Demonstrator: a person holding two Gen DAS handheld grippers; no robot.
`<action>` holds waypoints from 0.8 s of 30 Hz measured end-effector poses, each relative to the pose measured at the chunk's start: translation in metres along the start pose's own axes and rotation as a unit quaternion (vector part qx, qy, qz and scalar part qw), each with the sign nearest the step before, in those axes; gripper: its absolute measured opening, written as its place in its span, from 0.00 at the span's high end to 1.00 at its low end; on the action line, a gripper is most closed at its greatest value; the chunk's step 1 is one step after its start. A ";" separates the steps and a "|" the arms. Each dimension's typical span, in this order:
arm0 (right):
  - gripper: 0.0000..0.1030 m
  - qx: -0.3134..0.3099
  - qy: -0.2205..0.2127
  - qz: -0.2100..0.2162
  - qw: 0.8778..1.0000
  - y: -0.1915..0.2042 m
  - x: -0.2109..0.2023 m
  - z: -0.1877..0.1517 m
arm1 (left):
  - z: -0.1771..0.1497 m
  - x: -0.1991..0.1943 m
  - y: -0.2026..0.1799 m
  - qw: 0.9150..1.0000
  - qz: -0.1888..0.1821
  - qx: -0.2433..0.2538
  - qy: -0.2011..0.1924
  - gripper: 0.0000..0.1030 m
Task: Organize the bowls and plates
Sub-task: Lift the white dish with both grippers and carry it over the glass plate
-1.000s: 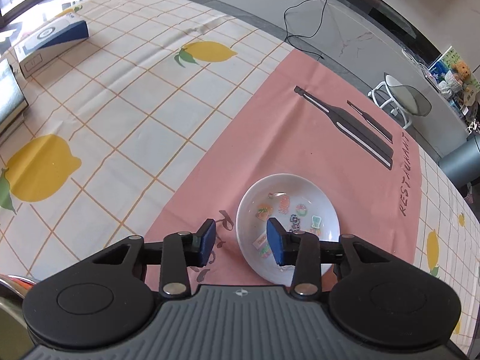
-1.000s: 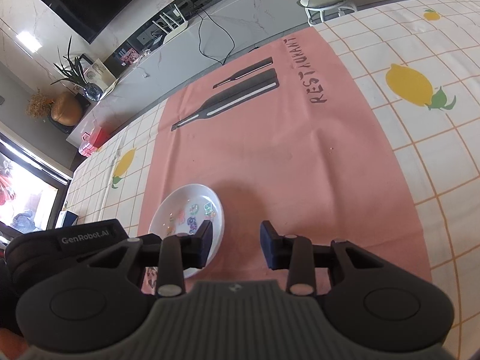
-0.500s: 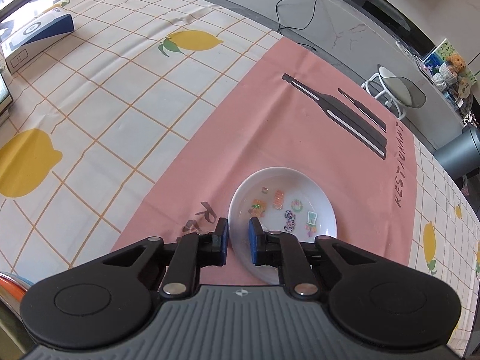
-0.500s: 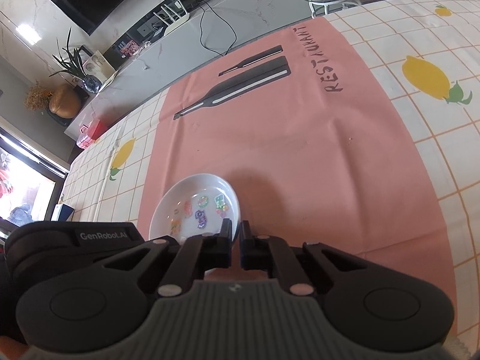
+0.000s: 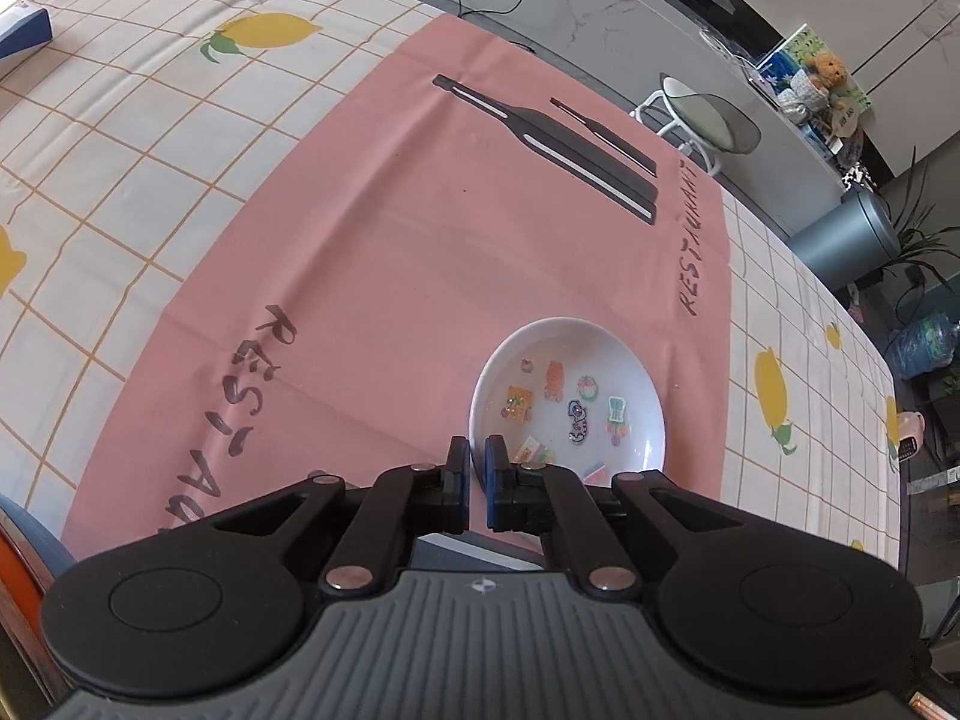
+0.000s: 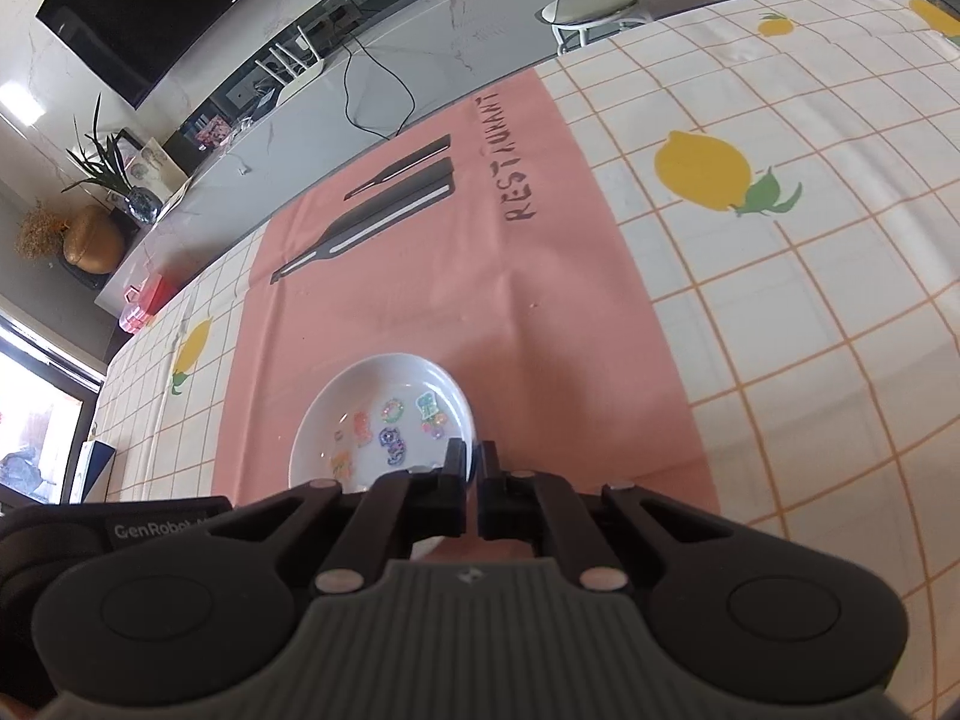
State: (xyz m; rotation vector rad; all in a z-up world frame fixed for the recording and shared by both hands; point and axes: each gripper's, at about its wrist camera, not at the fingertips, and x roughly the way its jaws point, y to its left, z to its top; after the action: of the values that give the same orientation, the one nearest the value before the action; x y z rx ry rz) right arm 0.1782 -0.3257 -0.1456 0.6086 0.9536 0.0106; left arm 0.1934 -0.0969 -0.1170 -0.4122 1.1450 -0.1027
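On the counter [image 5: 120, 150]: one shallow white dish [image 5: 636, 360] sits on a pink "RESTAURANT" placemat [image 5: 390, 240], over a lemon-print tablecloth [image 6: 780, 300].
Dish position: near the placemat's close edge, between the two tools and right under their tips.
Left tool [image 5: 476, 468]: its jaws have just been closing and are now pressed together at the dish's near-left rim. Nothing looks caught between them, though contact with the rim cannot be made out.
Right tool [image 6: 474, 465]: jaws likewise pressed together, over the dish's near-right rim, and seemingly empty.
Done so far: by the look of it nothing. The dish lies flat and alone, with no stack or grouping in view.
Left to do: judging from this, all the sorting. The tools would first have to spread again to take the rim.
Plates or dishes counted: one.
Bowls counted: none in view.
Picture decorations inside the dish: several, and some are hidden by the tools.
Placemats: one.
Tools: two.
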 end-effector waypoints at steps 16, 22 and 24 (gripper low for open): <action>1.00 0.019 -0.034 0.025 0.999 -0.009 -0.074 -0.024 | -0.032 -0.053 -0.004 0.999 -0.045 0.005 0.002 0.96; 1.00 0.027 -0.035 0.022 0.999 -0.014 -0.103 -0.051 | -0.056 -0.071 -0.001 0.999 -0.049 0.012 0.008 0.96; 1.00 0.031 -0.036 0.019 0.999 -0.016 -0.109 -0.060 | -0.065 -0.074 0.000 0.999 -0.050 0.016 0.008 0.96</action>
State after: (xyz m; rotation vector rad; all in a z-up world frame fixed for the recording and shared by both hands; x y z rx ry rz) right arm 0.0637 -0.3397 -0.0957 0.6792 0.8760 -0.0069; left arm 0.1040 -0.0928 -0.0755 -0.4413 1.1373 -0.2118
